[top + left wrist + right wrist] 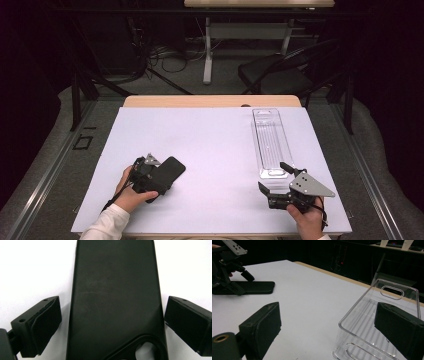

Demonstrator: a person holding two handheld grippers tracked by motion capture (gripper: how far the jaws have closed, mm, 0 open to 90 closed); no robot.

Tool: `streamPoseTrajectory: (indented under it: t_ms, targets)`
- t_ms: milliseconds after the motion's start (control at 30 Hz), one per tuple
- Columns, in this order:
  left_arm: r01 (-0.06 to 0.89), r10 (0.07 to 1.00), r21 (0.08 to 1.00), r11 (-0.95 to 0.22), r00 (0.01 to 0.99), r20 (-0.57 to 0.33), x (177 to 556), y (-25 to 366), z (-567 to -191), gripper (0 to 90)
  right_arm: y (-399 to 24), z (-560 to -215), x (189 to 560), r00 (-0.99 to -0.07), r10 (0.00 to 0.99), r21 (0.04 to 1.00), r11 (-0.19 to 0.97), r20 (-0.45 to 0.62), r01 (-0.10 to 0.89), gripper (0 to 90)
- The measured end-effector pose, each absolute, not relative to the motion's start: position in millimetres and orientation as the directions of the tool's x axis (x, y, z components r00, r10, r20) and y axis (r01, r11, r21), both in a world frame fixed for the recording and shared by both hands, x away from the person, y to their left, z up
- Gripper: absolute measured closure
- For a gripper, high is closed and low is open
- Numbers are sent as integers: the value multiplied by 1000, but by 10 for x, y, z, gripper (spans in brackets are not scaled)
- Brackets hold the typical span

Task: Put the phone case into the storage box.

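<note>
A flat, matte black phone case [168, 173] lies back-up on the white sheet covering the bench [210, 150], toward the person's left. It is a slim slab with rounded corners and a smooth, faintly scuffed surface; in the left gripper view an oval camera cutout with a raised rim sits at its near end. No brand or writing can be read on it.

The left tongs [112, 322] hang spread wide around the case, one blocky black jaw on each side of it, with white sheet showing between each pad and the case's edges. The pads look like dull, slightly grainy foam or rubber. The left hand [131, 192], in a white sleeve, grips the tool.

Toward the right stands a long, narrow clear plastic bin [270, 142], glossy, with a ribbed floor, rounded rim and an oval handle slot in its far end wall. The right tongs [274, 177] are also released, jaws spread: in the right gripper view one jaw sits over the bare sheet and the other at the bin's near end. A grey triangular plate tops this tool, held by the right hand [306, 217].

The bench's pale wooden edge shows beyond the sheet.
</note>
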State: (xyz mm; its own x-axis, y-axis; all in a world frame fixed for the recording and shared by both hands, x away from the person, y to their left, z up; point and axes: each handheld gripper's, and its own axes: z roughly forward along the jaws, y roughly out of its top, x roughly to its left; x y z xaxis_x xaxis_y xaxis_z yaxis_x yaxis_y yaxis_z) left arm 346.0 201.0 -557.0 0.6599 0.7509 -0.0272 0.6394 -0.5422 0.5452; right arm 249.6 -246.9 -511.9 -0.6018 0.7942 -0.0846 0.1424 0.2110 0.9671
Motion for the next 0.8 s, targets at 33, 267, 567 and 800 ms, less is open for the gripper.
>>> streamPoseTrajectory:
  t_ms: [33, 267, 567, 800]
  targets:
    - [641, 752, 544, -541, 658, -28, 3458, 2010, -5569, 16, -2469, -5119, 2496, -602, 794, 967, 211, -85, 142, 66]
    - [643, 752, 540, -543, 658, -27, 3451, 2013, -5563, 26, -2469, -5119, 2496, -603, 793, 967, 212, -85, 142, 66]
    - [639, 749, 543, -545, 662, -28, 3428, 2012, -5545, 82, -2470, -5119, 2496, -603, 793, 967, 213, -86, 142, 66]
    - [637, 749, 546, -544, 662, -26, 3421, 2017, -5534, 130, -2469, -5120, 2497, -604, 793, 967, 212, -85, 143, 66]
